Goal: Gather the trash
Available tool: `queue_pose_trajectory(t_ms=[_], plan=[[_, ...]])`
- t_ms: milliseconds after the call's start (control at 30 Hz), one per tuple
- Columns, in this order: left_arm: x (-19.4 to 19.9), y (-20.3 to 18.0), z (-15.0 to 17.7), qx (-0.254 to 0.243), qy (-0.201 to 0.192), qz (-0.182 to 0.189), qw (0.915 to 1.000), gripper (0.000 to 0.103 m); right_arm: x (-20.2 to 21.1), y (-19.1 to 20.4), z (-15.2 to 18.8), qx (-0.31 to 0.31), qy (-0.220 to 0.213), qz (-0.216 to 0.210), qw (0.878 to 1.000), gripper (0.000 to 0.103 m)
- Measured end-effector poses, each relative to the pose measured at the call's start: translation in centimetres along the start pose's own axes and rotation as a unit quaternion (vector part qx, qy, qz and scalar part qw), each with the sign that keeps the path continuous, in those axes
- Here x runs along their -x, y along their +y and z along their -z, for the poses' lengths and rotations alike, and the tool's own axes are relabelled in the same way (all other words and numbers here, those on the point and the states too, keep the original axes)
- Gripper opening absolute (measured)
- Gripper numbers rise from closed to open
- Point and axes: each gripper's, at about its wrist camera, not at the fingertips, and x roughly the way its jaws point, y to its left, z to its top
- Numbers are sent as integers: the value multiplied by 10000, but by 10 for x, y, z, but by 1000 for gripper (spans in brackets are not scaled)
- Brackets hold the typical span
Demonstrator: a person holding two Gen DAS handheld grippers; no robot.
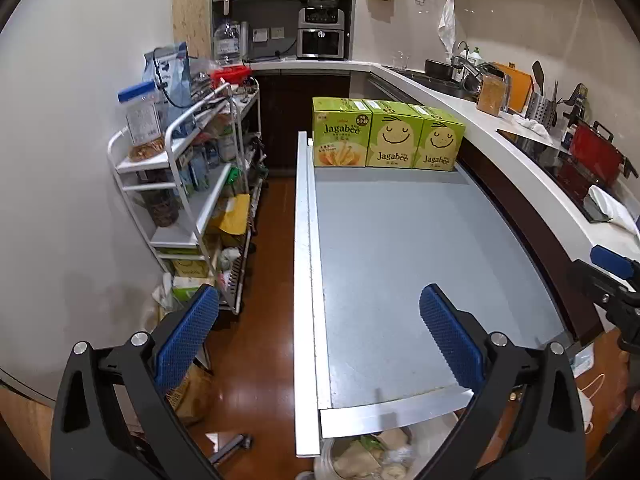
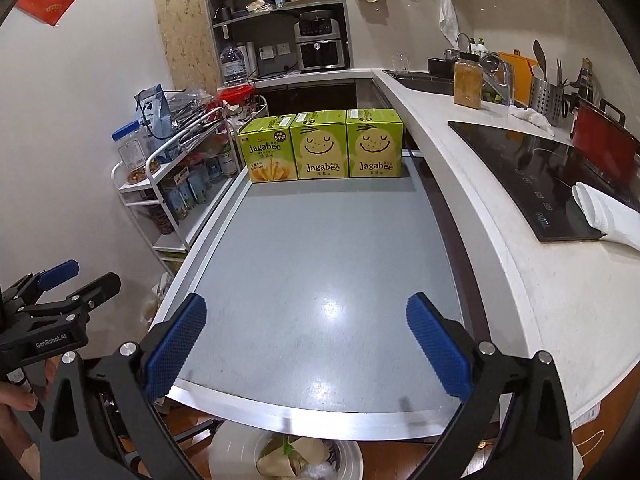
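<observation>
A bin lined with clear plastic (image 2: 240, 456) stands on the floor below the near end of the grey table (image 2: 320, 260), with crumpled paper trash (image 2: 292, 460) inside; in the left wrist view the trash in the bin (image 1: 368, 460) shows under the table's metal edge. My right gripper (image 2: 306, 344) hangs open over the table's near end, nothing between its blue pads. My left gripper (image 1: 320, 340) is open too, straddling the table's left rail, holding nothing. Each gripper shows at the edge of the other's view: the left gripper (image 2: 56, 292) and the right gripper (image 1: 612, 280).
Three green Jagabee boxes (image 2: 324, 146) stand in a row at the table's far end. A white wire rack (image 1: 192, 184) full of goods lines the left wall. The white counter (image 2: 520, 280) on the right carries a black cooktop (image 2: 532, 176), a red pot and a folded white cloth.
</observation>
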Motion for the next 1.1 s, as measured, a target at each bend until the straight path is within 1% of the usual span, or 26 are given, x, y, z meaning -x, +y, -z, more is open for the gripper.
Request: queue_pose_trajectory(t_ms=[167,233,267,300,367,533,767,1000,1100], plan=[[5,0,-3,20,-118,46,9999,101,3,-2,-3,-6,-61,28,10000,98],[6,1,-3,54,-130,-116,9998,101,3,-2,-5,21,-80,61,9999,98],[6,1,-4,84,-108,-281,9995,101,3,-1,-5,36,-87,79,9999,98],[5,2,-4,104,-87,-294,9995,101,3,0,-5,49,-89,83,9999,98],[4,6,-4,192,-24,-166,9997,101,4,0,-5,71,-94,78,9999,98],[1,12,-5,390,34,-41,9992,101,3,2,-7,119,-102,89,9998,98],[-3,13,-7,464,92,-77,9989,101,3,2,-7,129,-95,130,9998,98],[-2,11,-8,430,72,-156,9989,101,2,1,-8,131,-78,122,9998,98],[-1,9,-9,393,71,-130,9991,101,0,1,-10,142,-61,104,9998,98]])
